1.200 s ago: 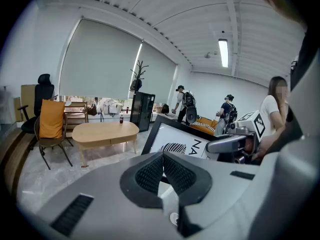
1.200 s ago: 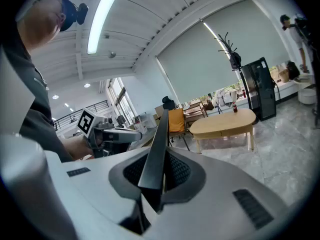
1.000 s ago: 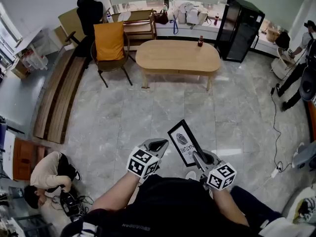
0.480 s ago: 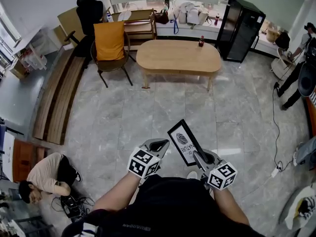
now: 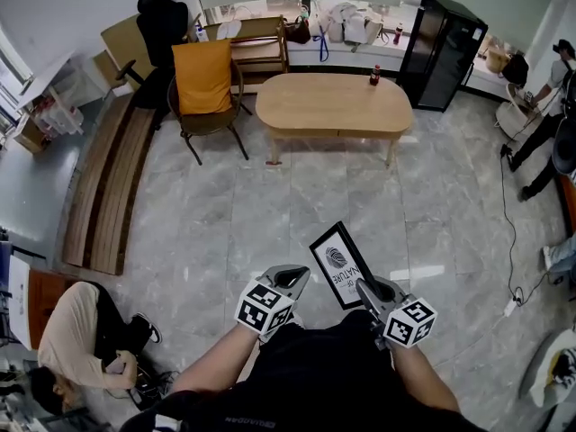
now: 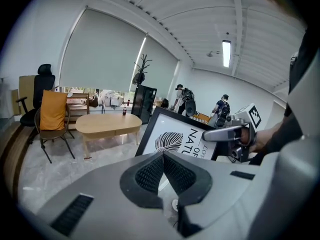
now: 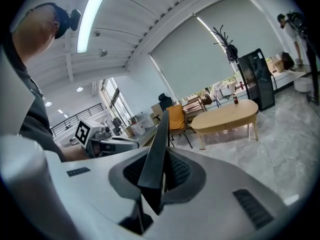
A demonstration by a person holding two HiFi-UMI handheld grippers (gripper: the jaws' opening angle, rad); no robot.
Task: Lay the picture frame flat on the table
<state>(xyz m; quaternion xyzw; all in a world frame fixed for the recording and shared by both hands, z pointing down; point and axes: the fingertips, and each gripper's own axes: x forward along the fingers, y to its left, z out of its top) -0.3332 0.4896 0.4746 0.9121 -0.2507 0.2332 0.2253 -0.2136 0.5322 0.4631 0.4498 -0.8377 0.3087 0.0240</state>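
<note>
A black picture frame (image 5: 339, 265) with a white leaf print is held upright and tilted in the air over the floor. My right gripper (image 5: 367, 289) is shut on its near right edge, and in the right gripper view the frame's edge (image 7: 157, 140) stands between the pads. My left gripper (image 5: 294, 278) hovers just left of the frame with its jaws together and nothing in them. The left gripper view shows the frame's front (image 6: 179, 138) beyond those jaws. The oval wooden table (image 5: 334, 104) stands far ahead across the room.
A red bottle (image 5: 375, 75) stands on the table's far right. A chair with an orange cushion (image 5: 202, 79) is left of the table and a black cabinet (image 5: 441, 50) right of it. A person (image 5: 79, 331) crouches at lower left beside a wooden bench (image 5: 101, 185). A cable (image 5: 509, 232) runs along the floor at right.
The room has shifted slightly in the head view, so the table sits a little further right. The crouching person has shifted. Both grippers keep their hold and spacing.
</note>
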